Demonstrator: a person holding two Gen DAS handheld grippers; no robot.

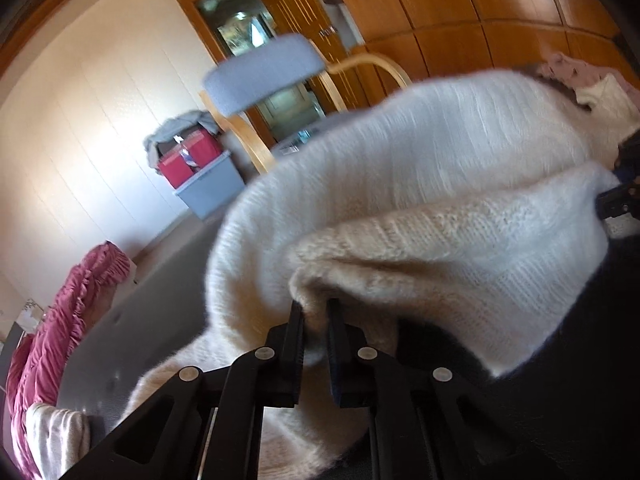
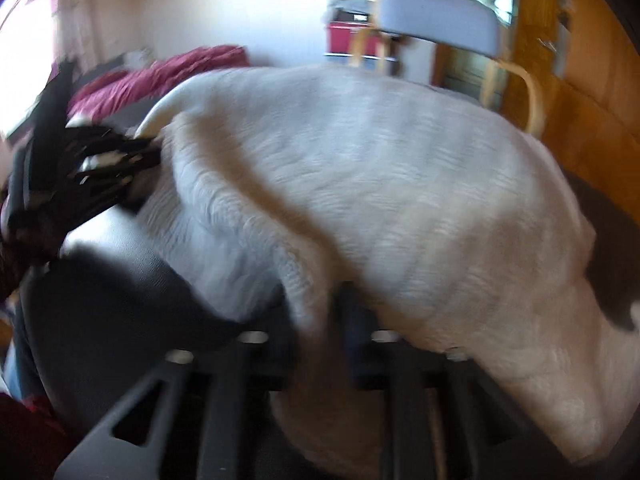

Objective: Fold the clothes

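Observation:
A cream knitted sweater (image 1: 420, 184) is lifted above the grey table (image 1: 132, 320). My left gripper (image 1: 316, 308) is shut on a bunched edge of it at bottom centre of the left wrist view. In the blurred right wrist view the sweater (image 2: 360, 184) drapes across the frame and my right gripper (image 2: 320, 304) is shut on a fold of it. The right gripper also shows at the right edge of the left wrist view (image 1: 618, 198), pinching the sweater. The left gripper shows at the left of the right wrist view (image 2: 148, 152), also on the sweater.
A dark red ruffled garment (image 1: 68, 312) and a pale cloth (image 1: 56, 436) lie at the table's left. A grey chair with wooden arms (image 1: 264, 72) stands beyond the table. A grey bin with red boxes (image 1: 200, 172) sits by the wall. Wooden cabinets (image 1: 460, 4) behind.

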